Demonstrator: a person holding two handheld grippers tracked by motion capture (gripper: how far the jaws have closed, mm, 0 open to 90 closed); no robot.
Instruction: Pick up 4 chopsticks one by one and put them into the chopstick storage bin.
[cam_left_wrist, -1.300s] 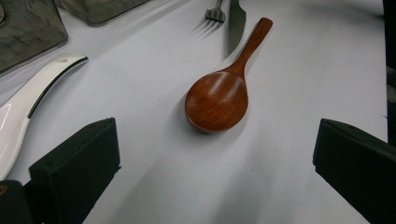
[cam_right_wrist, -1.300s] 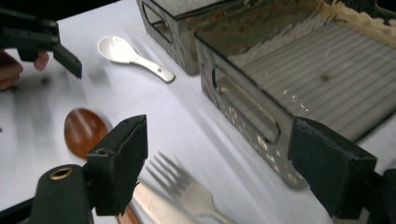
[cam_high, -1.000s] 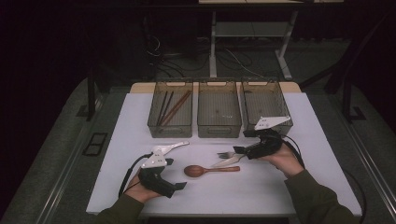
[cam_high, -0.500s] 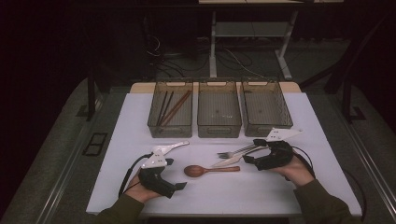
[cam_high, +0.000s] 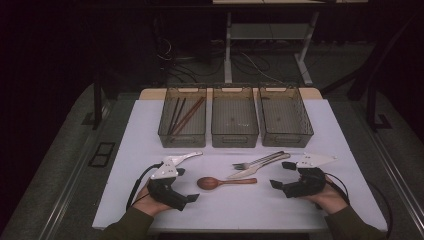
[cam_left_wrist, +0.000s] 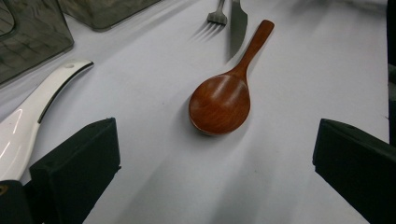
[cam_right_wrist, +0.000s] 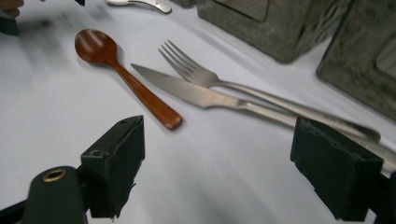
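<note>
The brown wooden spoon (cam_high: 222, 182) lies flat across the white table (cam_high: 350, 150), bowl toward the left gripper (cam_high: 187, 185), handle toward the right gripper (cam_high: 279, 175), just below the steel knife (cam_high: 250, 171); both grippers' jaws stand apart, empty.

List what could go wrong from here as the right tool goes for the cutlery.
1. The knife and fork lie touching side by side, so the open right tool might pinch both, or drag one along.
2. The wooden spoon has its handle end right by the knife blade; nudging the knife may shove it.
3. Flat metal on the smooth white table may slip from the pads.
</note>
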